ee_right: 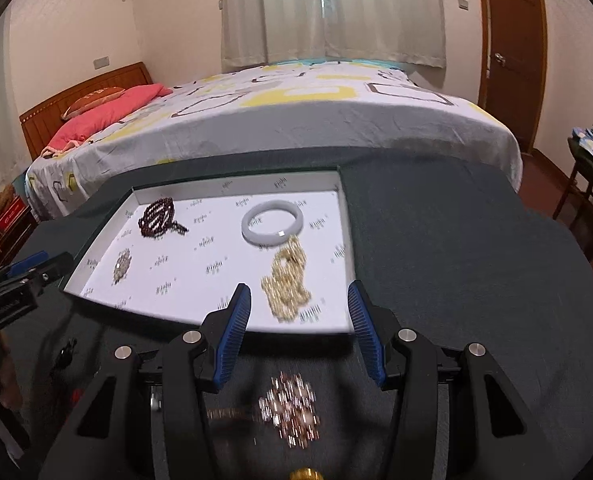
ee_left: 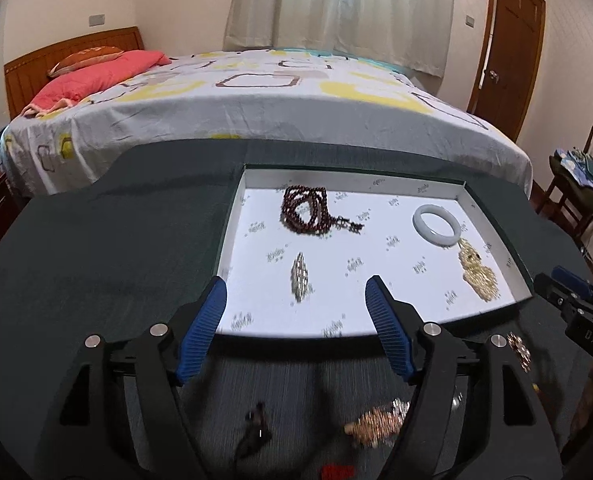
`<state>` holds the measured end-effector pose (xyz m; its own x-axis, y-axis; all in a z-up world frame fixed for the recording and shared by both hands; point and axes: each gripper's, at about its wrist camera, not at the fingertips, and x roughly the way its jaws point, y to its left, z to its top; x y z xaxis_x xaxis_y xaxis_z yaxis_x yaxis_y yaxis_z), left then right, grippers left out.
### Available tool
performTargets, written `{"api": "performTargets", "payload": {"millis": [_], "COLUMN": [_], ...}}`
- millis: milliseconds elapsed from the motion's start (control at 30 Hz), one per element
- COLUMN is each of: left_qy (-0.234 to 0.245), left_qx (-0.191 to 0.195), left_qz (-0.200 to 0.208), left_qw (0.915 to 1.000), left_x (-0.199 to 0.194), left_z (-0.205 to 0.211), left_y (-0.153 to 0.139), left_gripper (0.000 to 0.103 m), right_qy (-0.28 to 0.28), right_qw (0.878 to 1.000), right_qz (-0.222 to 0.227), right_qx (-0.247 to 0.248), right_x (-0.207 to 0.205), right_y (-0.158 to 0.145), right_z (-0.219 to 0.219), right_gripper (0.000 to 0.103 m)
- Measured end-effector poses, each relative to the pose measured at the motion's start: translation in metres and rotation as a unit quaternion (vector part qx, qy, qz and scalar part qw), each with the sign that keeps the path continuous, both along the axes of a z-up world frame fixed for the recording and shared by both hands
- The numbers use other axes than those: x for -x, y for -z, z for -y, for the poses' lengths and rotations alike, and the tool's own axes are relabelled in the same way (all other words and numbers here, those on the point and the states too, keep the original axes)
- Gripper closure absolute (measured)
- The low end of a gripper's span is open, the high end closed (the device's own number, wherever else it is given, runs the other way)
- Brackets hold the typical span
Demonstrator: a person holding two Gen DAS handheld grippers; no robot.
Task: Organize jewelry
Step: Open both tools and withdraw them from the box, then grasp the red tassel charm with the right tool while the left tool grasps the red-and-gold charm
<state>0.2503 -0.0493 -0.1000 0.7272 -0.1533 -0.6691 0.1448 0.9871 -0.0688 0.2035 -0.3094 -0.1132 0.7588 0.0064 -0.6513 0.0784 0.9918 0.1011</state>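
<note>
A shallow white tray (ee_left: 436,304) (ee_right: 200,304) lies on a dark cloth table. In it are a dark red bead bracelet (ee_left: 306,210) (ee_right: 158,216), a white jade bangle (ee_left: 436,225) (ee_right: 272,222), a gold chain (ee_left: 476,270) (ee_right: 288,280) and a small silver piece (ee_left: 299,276) (ee_right: 121,266). My left gripper (ee_left: 296,292) is open over the tray's near edge, empty. My right gripper (ee_right: 298,300) is open near the gold chain, empty. On the cloth lie a rose-gold piece (ee_left: 380,424) (ee_right: 292,408) and a small black item (ee_left: 256,424).
A bed (ee_left: 256,104) with a patterned sheet stands behind the table. A wooden chair (ee_left: 576,184) with clothes is at the right. A gold-coloured object (ee_right: 305,473) sits at the right wrist view's bottom edge. Another rose-gold piece (ee_left: 520,350) lies right of the left gripper.
</note>
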Motion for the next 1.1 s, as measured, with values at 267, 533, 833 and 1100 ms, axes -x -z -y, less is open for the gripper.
{"api": "performTargets", "payload": {"millis": [267, 533, 833, 1100], "left_qy": [-0.010, -0.010, -0.019, -0.019], "left_qx": [0.001, -0.010, -0.033, -0.039], "left_qz": [-0.010, -0.026, -0.041, -0.049], "left_qw": [0.9999, 0.9996, 0.9984, 0.9979], "left_x": [0.036, 0.069, 0.099, 0.110], "left_z": [-0.004, -0.005, -0.013, -0.013], "left_y": [0.010, 0.024, 0.039, 0.044], "left_gripper": [0.033, 0.033, 0.033, 0.033], "right_qy": [0.009, -0.003, -0.003, -0.010], "right_qw": [1.000, 0.999, 0.998, 0.997], "right_qz": [-0.022, -0.052, -0.066, -0.075], "right_qx": [0.005, 0.002, -0.003, -0.004], "right_x": [0.042, 0.064, 0.075, 0.082], "right_y": [0.021, 0.044, 0.052, 0.056], "right_z": [-0.005, -0.014, -0.013, -0.013], "right_gripper": [0.053, 0.053, 0.053, 0.055]}}
